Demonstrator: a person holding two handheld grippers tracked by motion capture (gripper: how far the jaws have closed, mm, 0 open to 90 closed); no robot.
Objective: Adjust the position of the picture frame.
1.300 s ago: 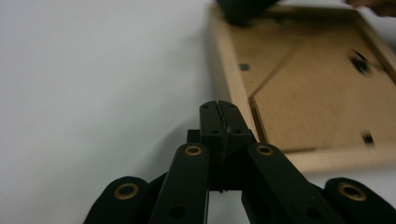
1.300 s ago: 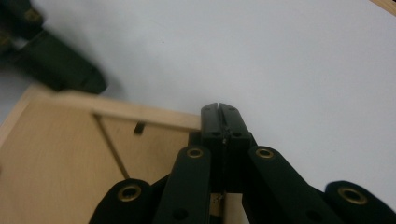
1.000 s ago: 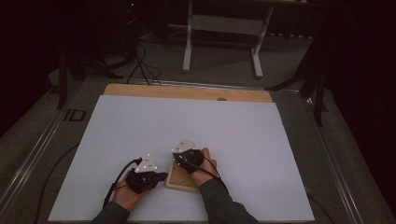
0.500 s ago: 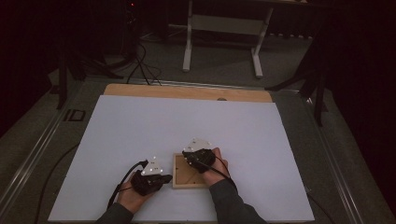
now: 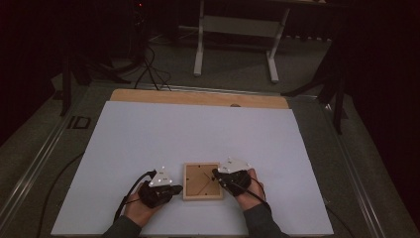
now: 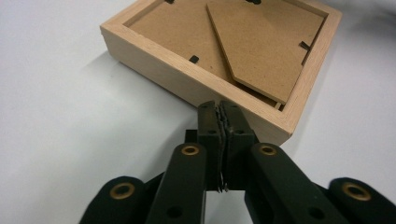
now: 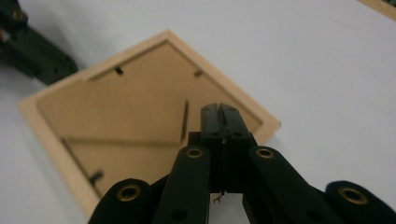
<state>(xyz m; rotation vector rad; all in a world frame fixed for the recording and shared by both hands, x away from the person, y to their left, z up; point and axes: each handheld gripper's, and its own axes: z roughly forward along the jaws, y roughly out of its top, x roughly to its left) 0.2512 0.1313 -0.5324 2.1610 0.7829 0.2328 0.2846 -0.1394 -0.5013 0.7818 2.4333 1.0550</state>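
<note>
A light wooden picture frame point(image 5: 203, 181) lies face down near the front of the white board, its brown back panel and folded stand point(image 6: 261, 42) facing up. My left gripper point(image 5: 179, 189) lies just left of it, tips point(image 6: 219, 106) close to the frame's side wall. Its jaws have just been opening a little, but they still look pressed together, with nothing between them. My right gripper point(image 5: 216, 174) is shut and empty. Its tips point(image 7: 220, 110) hover over the right part of the frame's back point(image 7: 116, 126).
The white board point(image 5: 198, 129) covers most of a wooden tabletop point(image 5: 198, 98). The left gripper's black body point(image 7: 32, 51) lies beyond the frame in the right gripper view. A white stand point(image 5: 233, 29) and cables point(image 5: 148, 69) are on the dark floor behind the table.
My right hand has slid to the right off the frame, uncovering its back. The left hand has stayed where it was.
</note>
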